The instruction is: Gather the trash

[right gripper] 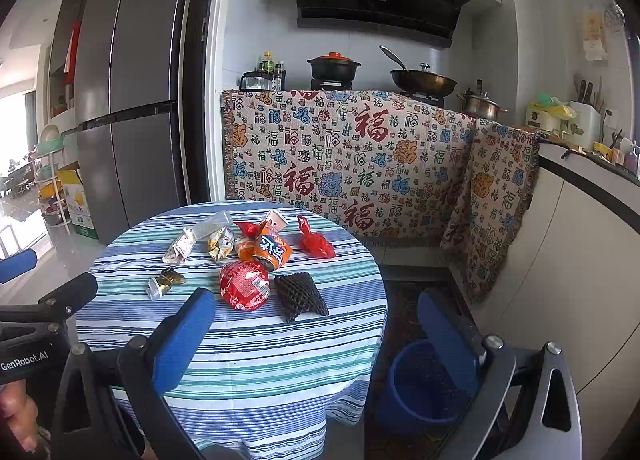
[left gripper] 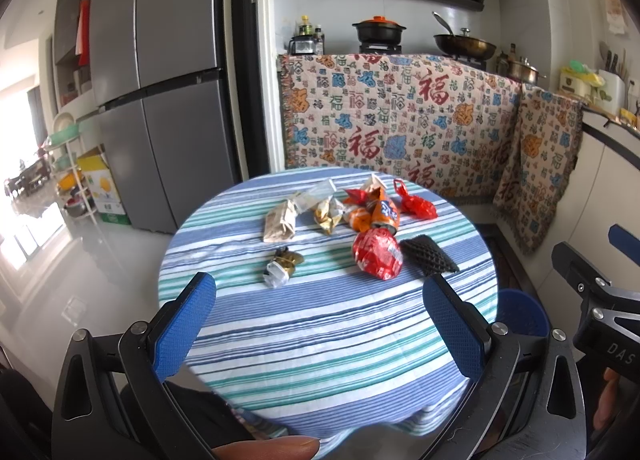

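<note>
Hovering at the near edge of the round table with the blue, green and white striped cloth (left gripper: 328, 340), the left gripper (left gripper: 320, 324) has its blue-padded jaws spread wide and holds nothing. The right gripper (right gripper: 316, 336) is just as wide open and empty, hanging off the table's right side above the blue plastic bin (right gripper: 416, 388) on the floor. On the table, nothing is picked yet, so this looks like the opening approach.

Nearest the grippers on the cloth lies a small crumpled gold-and-white wrapper (left gripper: 282, 264), alone toward the table's left. To its right sit a red crinkled snack packet (left gripper: 378, 254) and, touching it, a black foam fruit net (left gripper: 428, 256).

Further across the table the pile thickens: a beige paper packet (left gripper: 280, 221), a clear plastic bag (left gripper: 316, 195), a gold foil wrapper (left gripper: 329, 215), a crushed orange soda can (left gripper: 386, 215) with more orange scraps around it, and a knotted red plastic bag (left gripper: 414, 203) at the far right.

My read for the next move: reach forward, close on a near piece, probably the red packet or the net, then carry it right and down to the bin. Thin wrappers may slip a loose pinch.
</note>
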